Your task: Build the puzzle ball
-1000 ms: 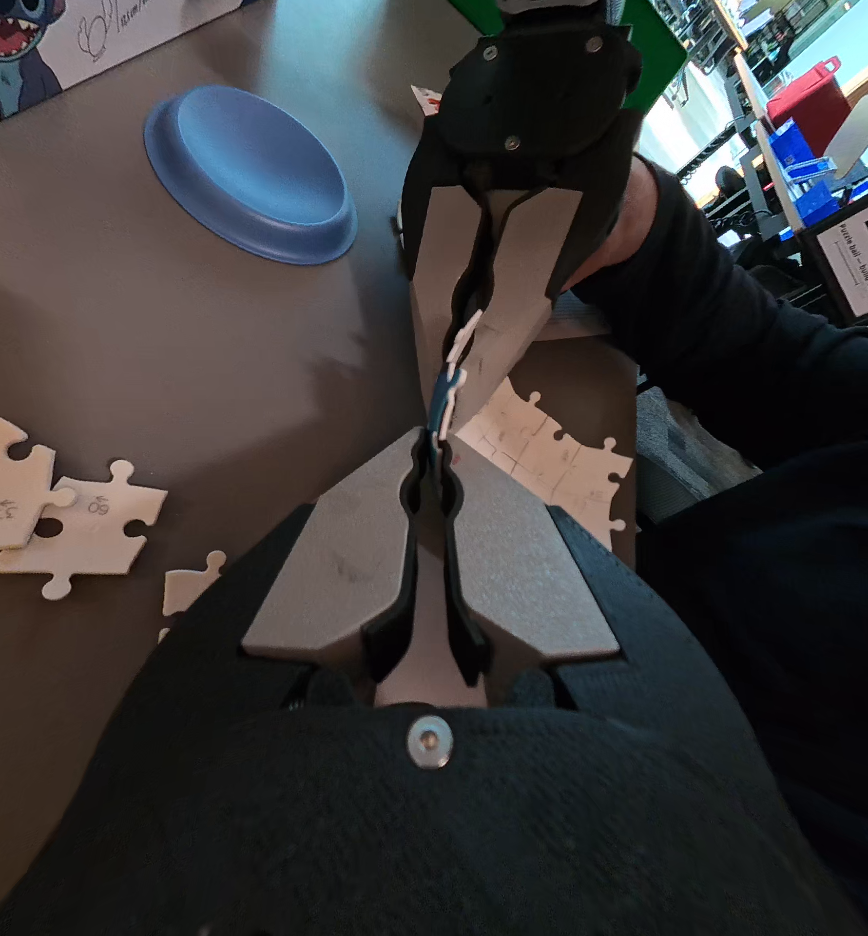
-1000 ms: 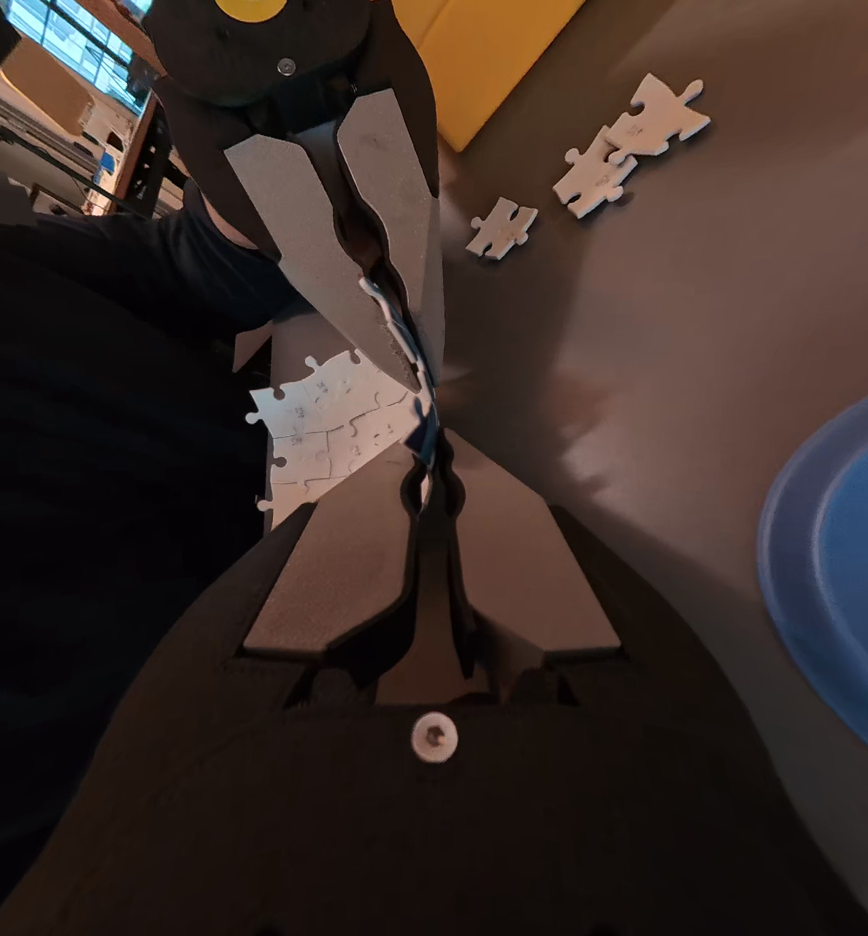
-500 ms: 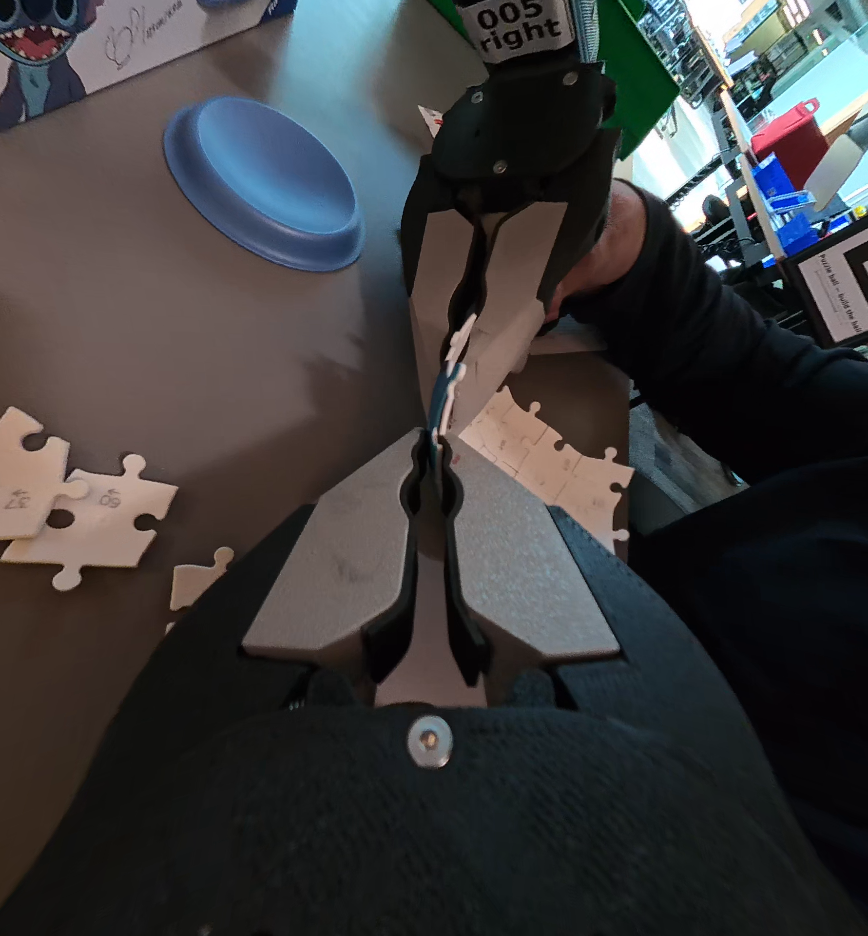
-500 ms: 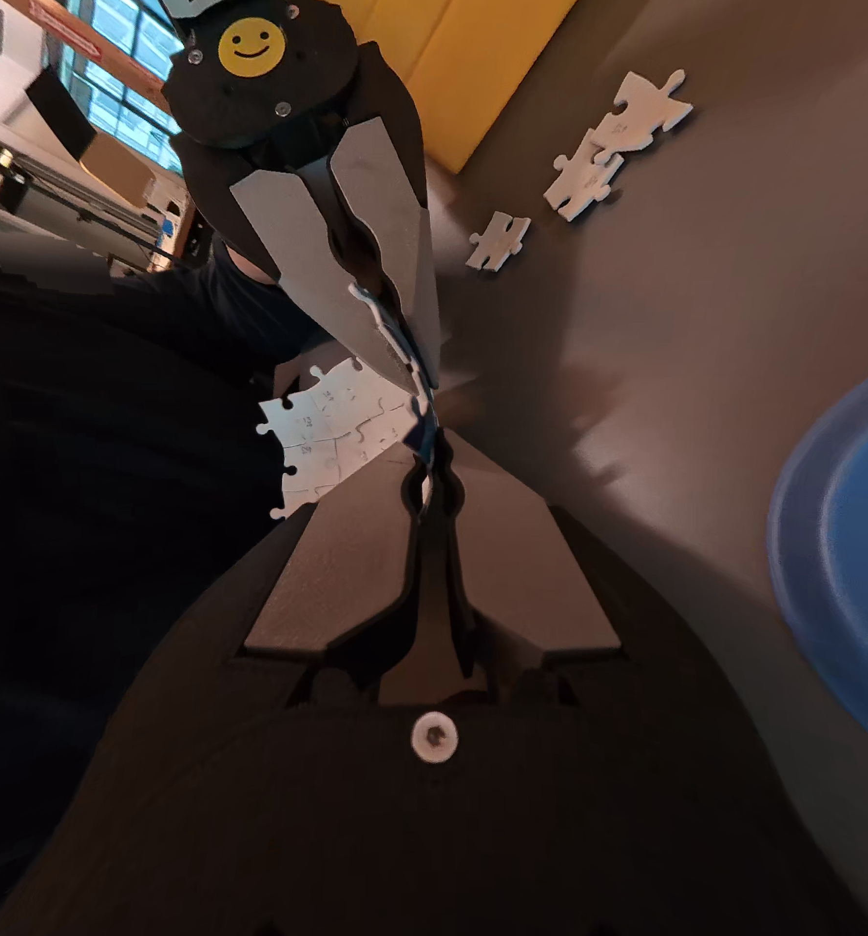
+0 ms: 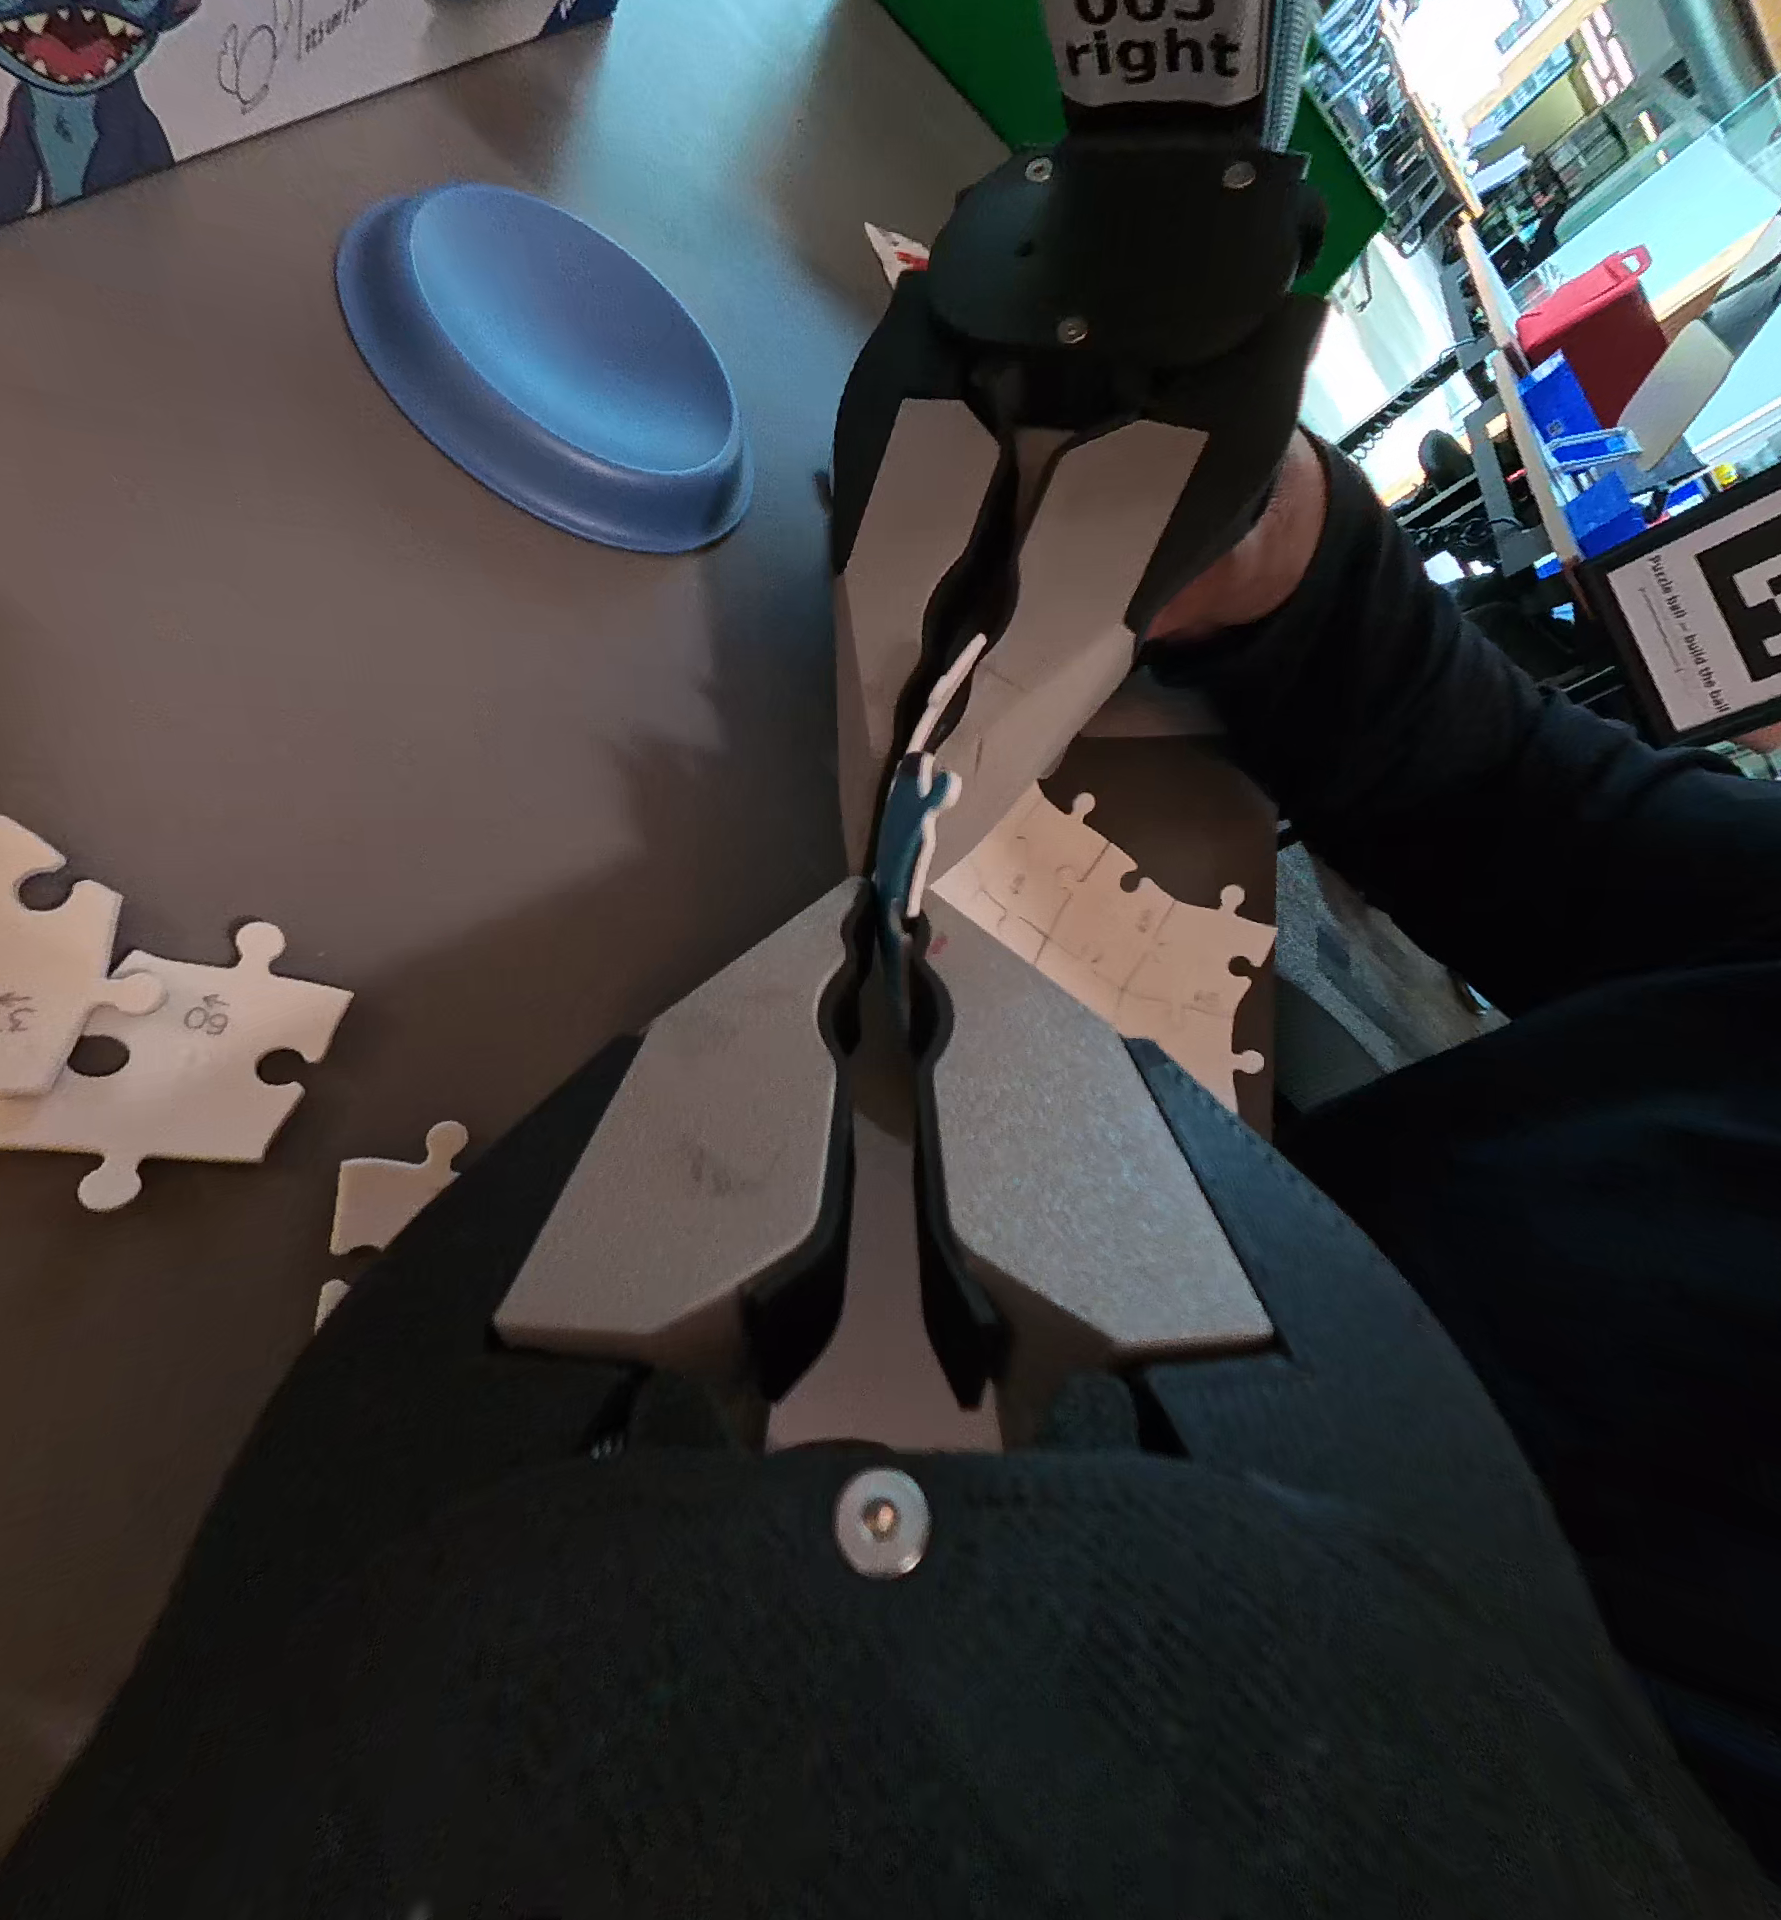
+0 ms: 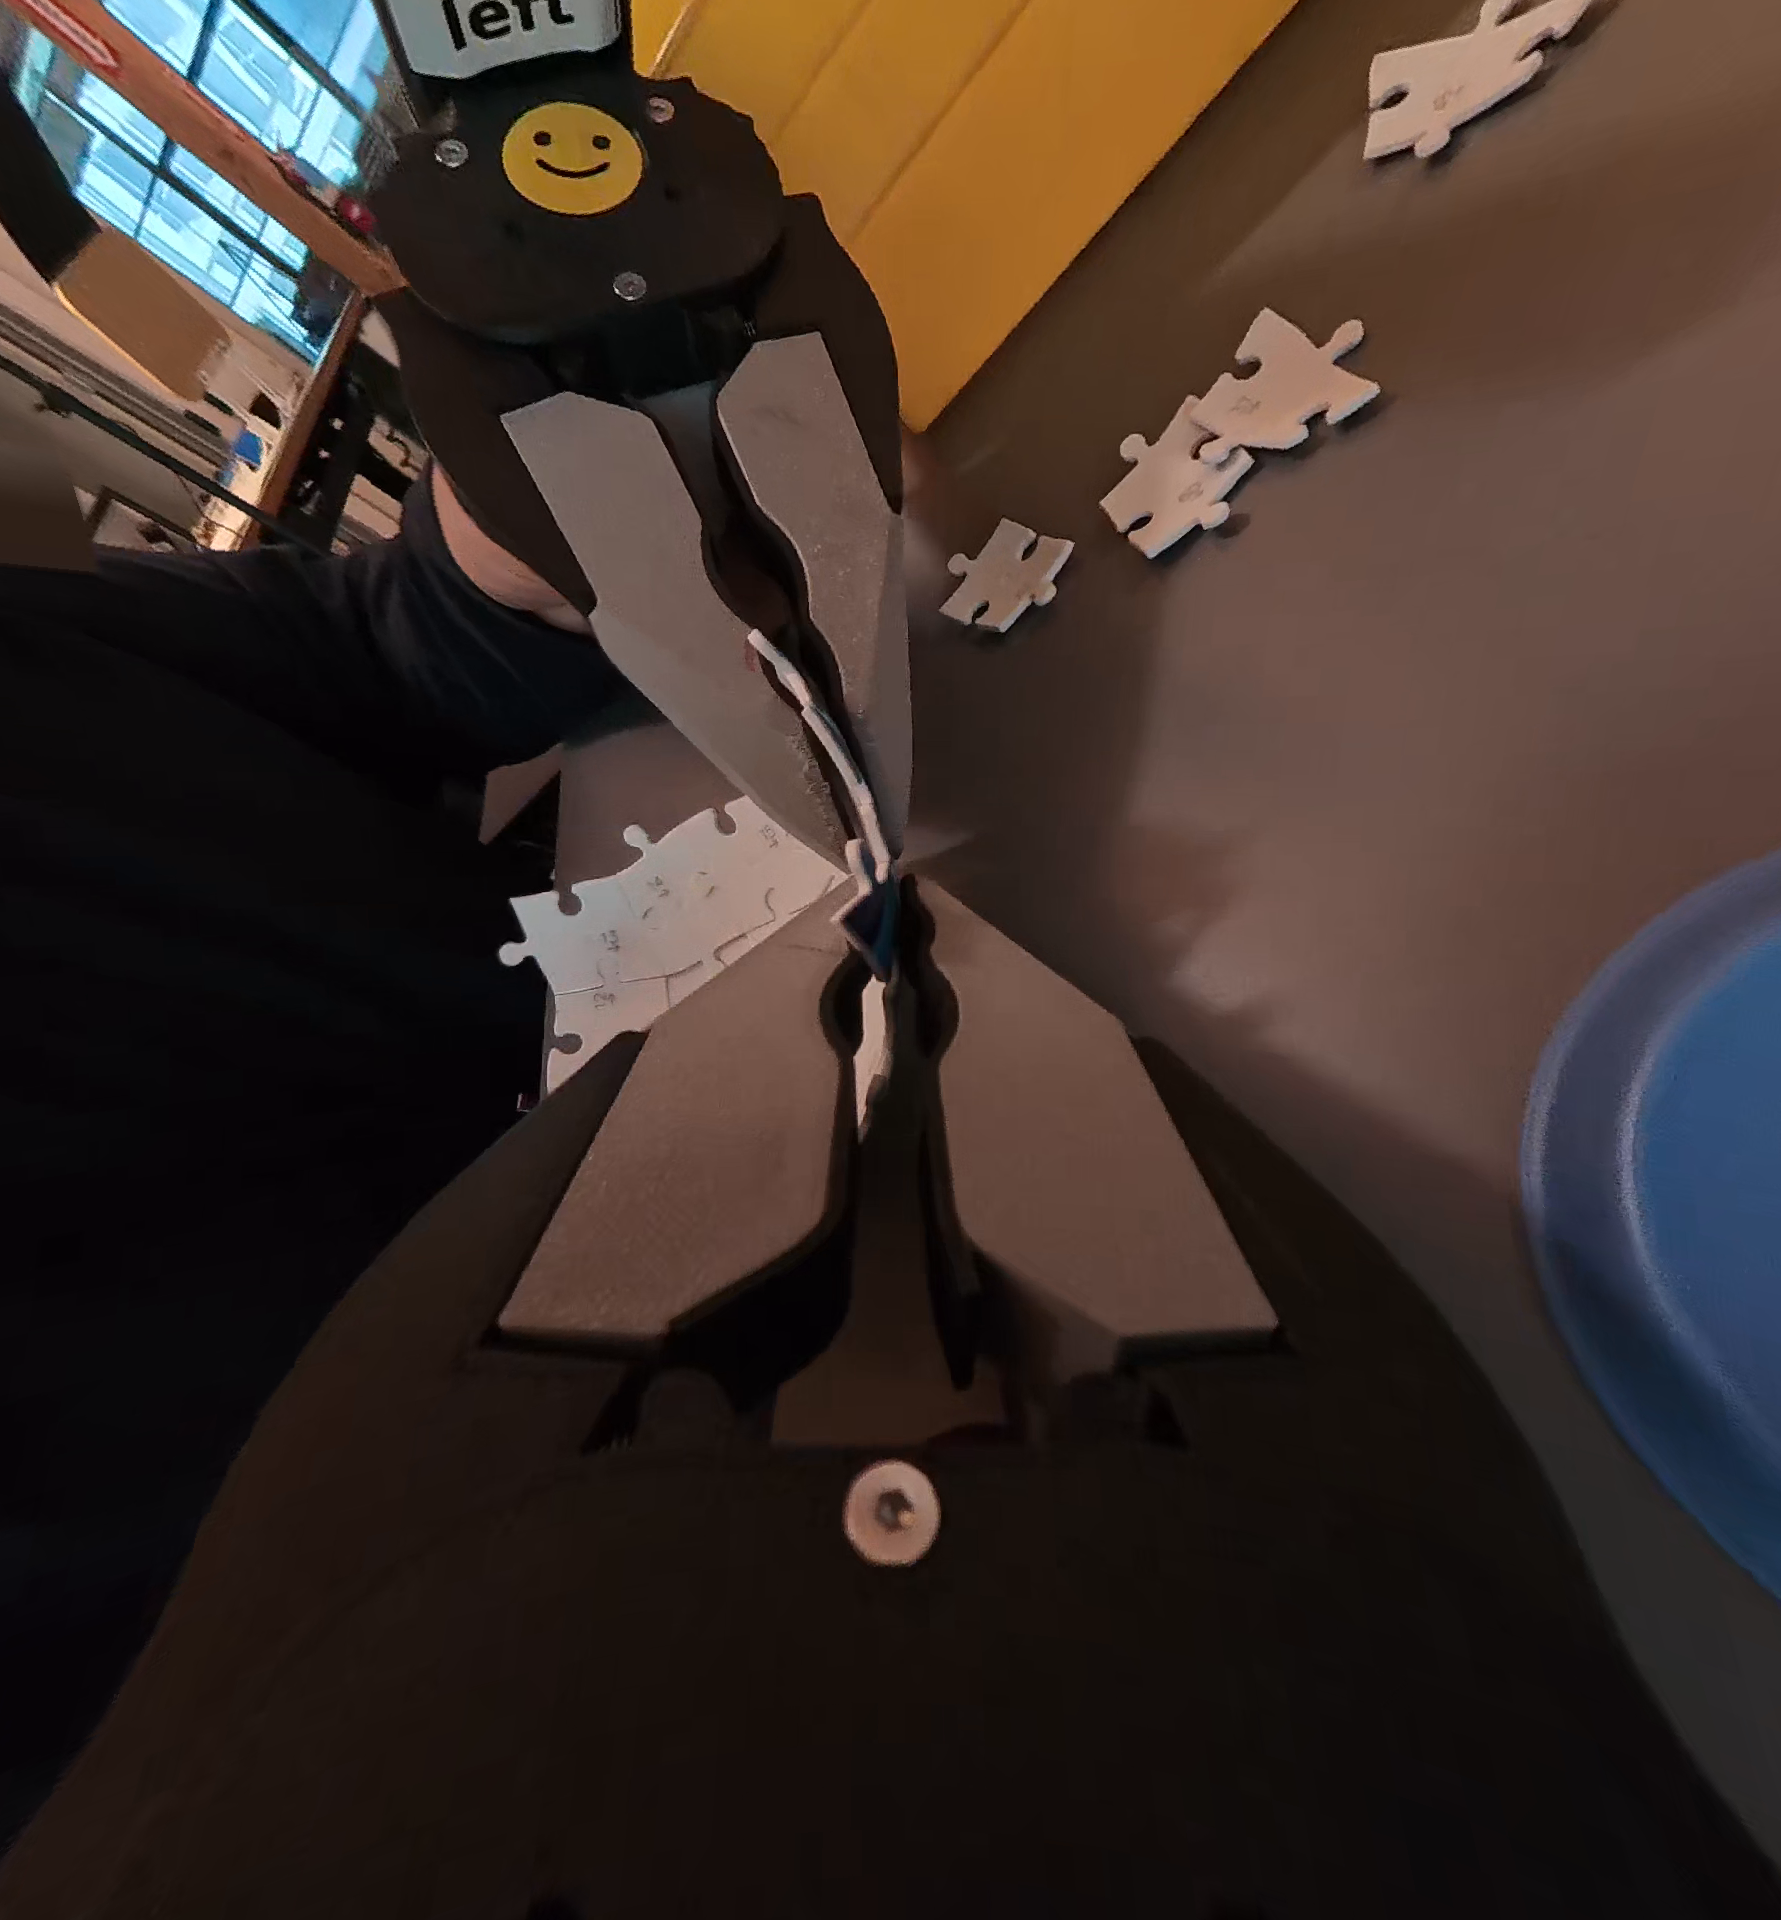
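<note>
Two grippers are meeting tip to tip above the table (image 5: 242,644) — the left gripper (image 5: 891,935) is pinching a blue-faced puzzle piece (image 5: 901,842) edge-on, while the right gripper (image 6: 891,940) is clamping a white piece (image 5: 946,691). Both pairs of fingers are nearly closed on these thin pieces. Any twist while pressing them together could pop one loose — dropping it onto the joined section (image 5: 1125,925) lying below.

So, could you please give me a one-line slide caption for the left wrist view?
Left claw and right claw meet tip to tip, each pinching a puzzle piece above the grey table.
</note>
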The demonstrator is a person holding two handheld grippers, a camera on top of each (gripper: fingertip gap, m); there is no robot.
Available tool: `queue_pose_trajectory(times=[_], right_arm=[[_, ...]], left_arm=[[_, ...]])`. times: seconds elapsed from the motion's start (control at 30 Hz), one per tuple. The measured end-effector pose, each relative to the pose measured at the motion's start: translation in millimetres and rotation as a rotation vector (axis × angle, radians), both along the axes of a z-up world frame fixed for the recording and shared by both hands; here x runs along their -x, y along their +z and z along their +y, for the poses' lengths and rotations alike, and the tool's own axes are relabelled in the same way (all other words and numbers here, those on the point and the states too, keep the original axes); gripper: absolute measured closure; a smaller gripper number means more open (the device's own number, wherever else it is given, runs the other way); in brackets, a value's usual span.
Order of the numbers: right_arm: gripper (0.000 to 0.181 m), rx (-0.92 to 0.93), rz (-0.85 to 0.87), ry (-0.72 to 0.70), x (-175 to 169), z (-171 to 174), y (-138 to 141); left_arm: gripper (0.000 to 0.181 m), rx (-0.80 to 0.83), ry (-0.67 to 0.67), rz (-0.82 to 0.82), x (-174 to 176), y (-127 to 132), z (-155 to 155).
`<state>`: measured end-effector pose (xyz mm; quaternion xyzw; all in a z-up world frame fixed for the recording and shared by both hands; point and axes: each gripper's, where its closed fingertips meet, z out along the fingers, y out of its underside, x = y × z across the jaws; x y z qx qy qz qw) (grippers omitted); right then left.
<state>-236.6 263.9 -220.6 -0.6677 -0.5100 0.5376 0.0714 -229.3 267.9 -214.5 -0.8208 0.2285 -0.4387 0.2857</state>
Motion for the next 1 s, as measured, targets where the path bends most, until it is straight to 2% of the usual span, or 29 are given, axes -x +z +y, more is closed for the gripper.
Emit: queue_pose_trajectory(times=[0.13, 0.2, 0.33, 0.43, 0.53, 0.73, 1.0], right_arm=[[0.175, 0.015, 0.030, 0.023, -0.9, -2.0, 4.4], [0.181, -0.020, 0.012, 0.022, -1.1, -1.3, 0.5], [0.181, -0.057, 0.009, 0.020, -1.1, -0.2, 0.2], [0.181, -0.072, -0.018, 0.015, -1.6, 0.5, -4.6], [0.181, -0.057, -0.028, 0.017, 0.4, -3.5, -5.6], [0.181, -0.022, -0.035, 0.041, -0.2, -8.6, -5.9], [0.181, -0.066, -0.021, 0.012, 4.0, -3.4, -5.5]], left_arm=[[0.181, -0.003, 0.002, -0.014, 0.5, 2.5, 0.8], [0.180, -0.001, -0.002, -0.012, 0.5, 2.4, 0.1], [0.177, -0.001, -0.003, -0.025, 0.1, 4.2, -0.1], [0.163, -0.001, 0.006, -0.072, -1.4, 12.0, 1.1], [0.173, -0.012, 0.016, -0.054, 2.1, 10.3, 3.0], [0.179, -0.020, 0.006, -0.031, 3.4, 7.4, 1.9], [0.179, -0.039, 0.025, -0.016, 6.2, 7.3, 5.1]])
